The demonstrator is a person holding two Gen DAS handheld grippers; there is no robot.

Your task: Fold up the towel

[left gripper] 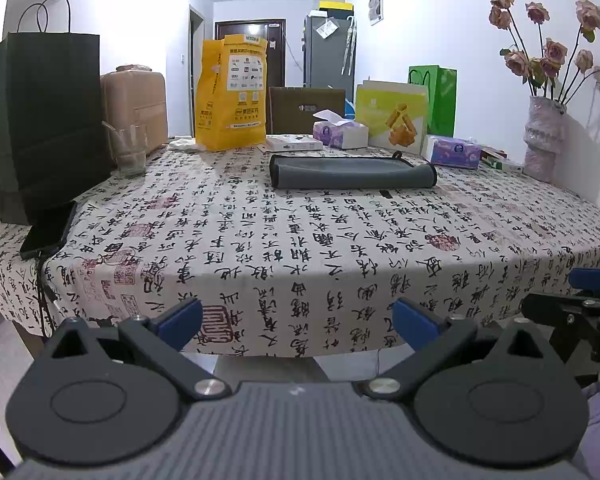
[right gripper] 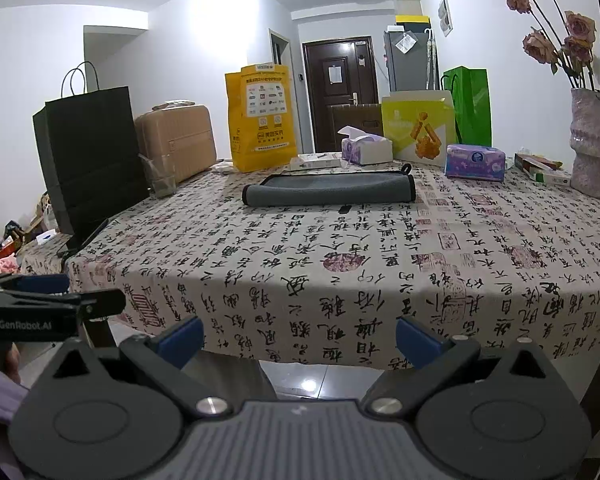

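Both claws, left claw and right claw, spread and empty short of the desk. Grey towel lies folded far-centre: probably soft, light, limp; grip near-edge corners.

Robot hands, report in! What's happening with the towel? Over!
Left gripper and right gripper: jaws open, empty, short of the table's near edge. Grey towel lies folded across the table, untouched. Nothing in the way. Over.
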